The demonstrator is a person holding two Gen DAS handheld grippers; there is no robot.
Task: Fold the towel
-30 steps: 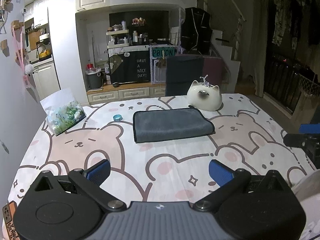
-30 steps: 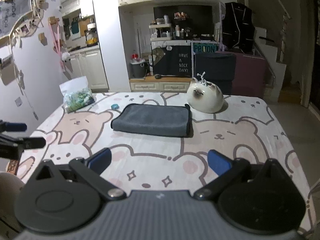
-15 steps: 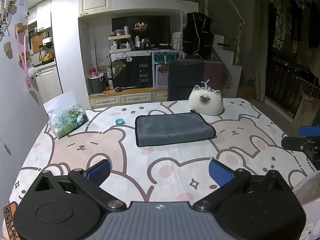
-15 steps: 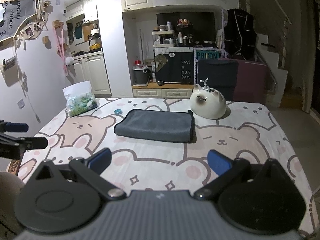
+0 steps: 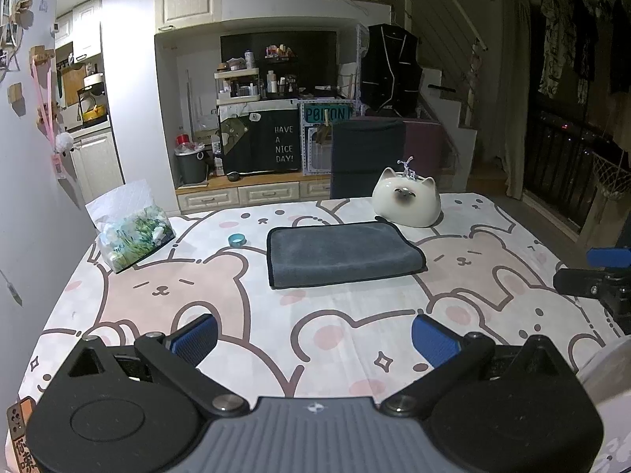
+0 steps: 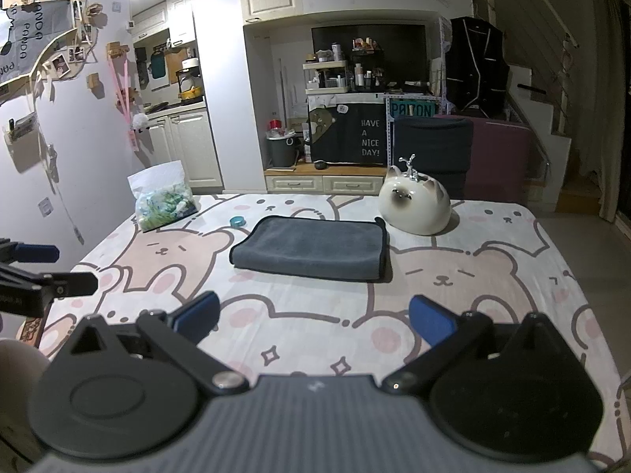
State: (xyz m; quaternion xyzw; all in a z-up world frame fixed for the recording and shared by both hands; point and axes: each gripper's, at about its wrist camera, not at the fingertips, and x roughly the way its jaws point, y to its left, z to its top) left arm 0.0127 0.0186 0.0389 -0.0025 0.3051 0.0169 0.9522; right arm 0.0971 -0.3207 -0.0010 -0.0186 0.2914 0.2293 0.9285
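A dark grey towel (image 5: 341, 254) lies folded into a thick rectangle on the bear-print tablecloth, past the middle of the table; it also shows in the right wrist view (image 6: 313, 253). My left gripper (image 5: 314, 341) is open and empty over the near part of the table, well short of the towel. My right gripper (image 6: 314, 320) is open and empty too, also well short of it. Each gripper shows at the side edge of the other's view.
A white cat-shaped ceramic piece (image 5: 407, 202) stands just behind the towel's right end. A small teal ring (image 5: 237, 240) lies left of the towel. A plastic bag of greenery (image 5: 132, 230) sits at the table's far left. A dark chair (image 5: 368, 157) stands behind the table.
Both grippers have drawn back and risen a little from the towel, so the table looks farther away. The towel has not moved. Both grippers stay open.
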